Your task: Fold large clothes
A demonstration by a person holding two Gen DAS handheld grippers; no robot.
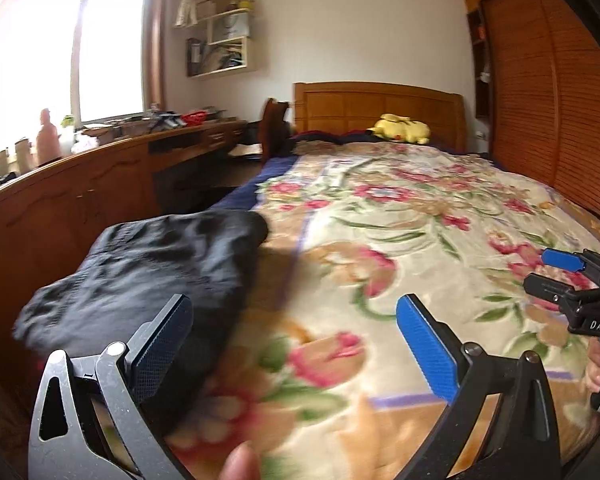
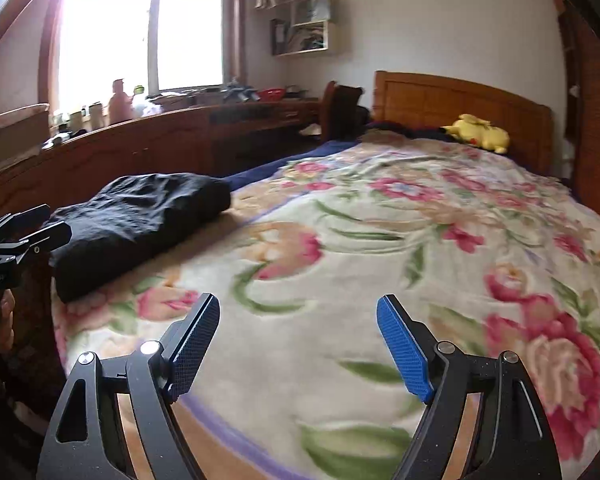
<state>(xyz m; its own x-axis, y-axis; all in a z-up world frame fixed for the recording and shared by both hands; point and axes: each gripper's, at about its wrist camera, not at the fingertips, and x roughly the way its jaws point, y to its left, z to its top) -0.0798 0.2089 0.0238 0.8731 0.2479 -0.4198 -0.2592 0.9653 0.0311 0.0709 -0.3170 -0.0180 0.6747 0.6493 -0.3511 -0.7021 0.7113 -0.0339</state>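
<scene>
Where daylight floods in, perhaps folded black garment on floral bedspread

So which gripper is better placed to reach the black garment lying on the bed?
Probably the left gripper. Its open jaws sit right beside the black garment, at the bed's left edge. The right gripper, also open and empty, is over bare floral blanket, with the garment further off to its left.
</scene>
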